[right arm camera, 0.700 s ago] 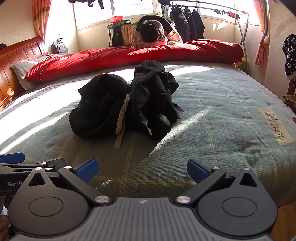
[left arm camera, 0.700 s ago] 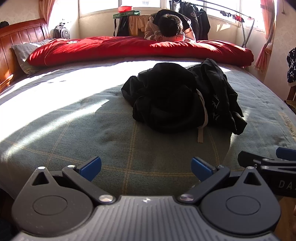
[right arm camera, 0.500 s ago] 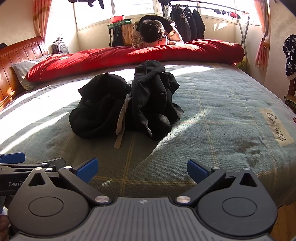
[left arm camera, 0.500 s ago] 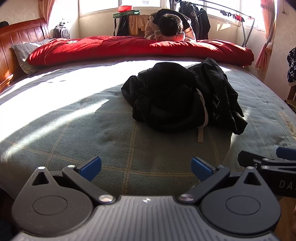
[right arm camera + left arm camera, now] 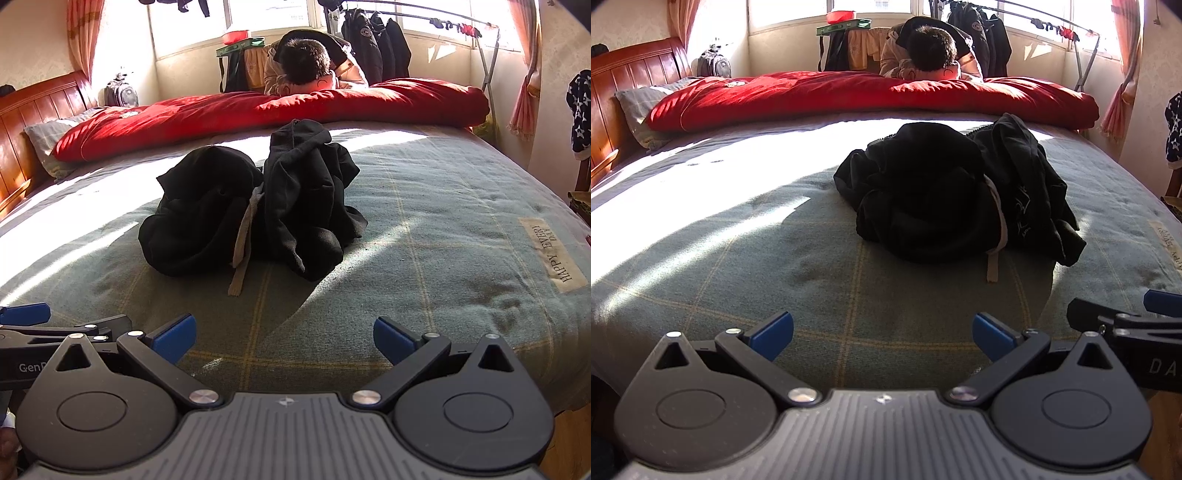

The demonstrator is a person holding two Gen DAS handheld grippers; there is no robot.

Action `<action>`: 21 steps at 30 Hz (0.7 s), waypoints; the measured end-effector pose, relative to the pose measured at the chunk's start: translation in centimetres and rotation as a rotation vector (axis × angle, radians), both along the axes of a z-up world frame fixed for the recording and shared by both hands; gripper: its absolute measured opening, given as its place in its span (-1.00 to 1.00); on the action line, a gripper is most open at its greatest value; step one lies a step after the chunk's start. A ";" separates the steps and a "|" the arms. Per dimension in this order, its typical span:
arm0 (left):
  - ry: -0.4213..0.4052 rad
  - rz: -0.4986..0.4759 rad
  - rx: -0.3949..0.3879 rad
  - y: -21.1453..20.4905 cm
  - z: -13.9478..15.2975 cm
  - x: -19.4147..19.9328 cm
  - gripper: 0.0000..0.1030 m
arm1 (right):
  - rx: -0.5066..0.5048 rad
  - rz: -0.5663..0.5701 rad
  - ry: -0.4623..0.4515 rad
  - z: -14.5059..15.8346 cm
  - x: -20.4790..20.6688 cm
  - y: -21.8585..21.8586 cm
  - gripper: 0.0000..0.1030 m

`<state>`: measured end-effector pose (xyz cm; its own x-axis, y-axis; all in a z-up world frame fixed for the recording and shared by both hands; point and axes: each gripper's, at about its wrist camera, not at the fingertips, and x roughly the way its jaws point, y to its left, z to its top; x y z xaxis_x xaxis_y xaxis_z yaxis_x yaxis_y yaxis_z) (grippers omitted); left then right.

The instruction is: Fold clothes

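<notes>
Blue-padded fingers of the left tool [image 5: 882,332] stand at full spread with nothing between them, at the bottom of the left wrist view; the right tool [image 5: 284,334] is likewise spread wide and empty at the bottom of the right wrist view. Both hang over the near edge of the bed [image 5: 738,266], well apart from the black clothes [image 5: 945,195], which lie heaped mid-frame on the grey-green checked cover.

Step in hand, as judged: approach and first grasp. Recommended method: bring each tool to an outer edge of the heap, pinch a single layer only, then draw the piece flat toward the near side. Avoid the pale drawstring [image 5: 242,251] trailing forward.

Count, near to far: two tools; one heap, seemingly two lobes, though whether it is one garment or two cannot be told; one drawstring; one red quilt [image 5: 849,96]; one person [image 5: 306,62] bowed over beyond it; one clothes rack [image 5: 436,22] at upper right.
</notes>
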<state>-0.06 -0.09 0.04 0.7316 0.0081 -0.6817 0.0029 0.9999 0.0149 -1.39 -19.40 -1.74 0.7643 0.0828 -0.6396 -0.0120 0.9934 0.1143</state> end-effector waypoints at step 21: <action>0.007 0.002 -0.003 -0.1 -0.4 -0.1 0.99 | 0.011 0.004 0.011 -0.3 0.0 -0.1 1.00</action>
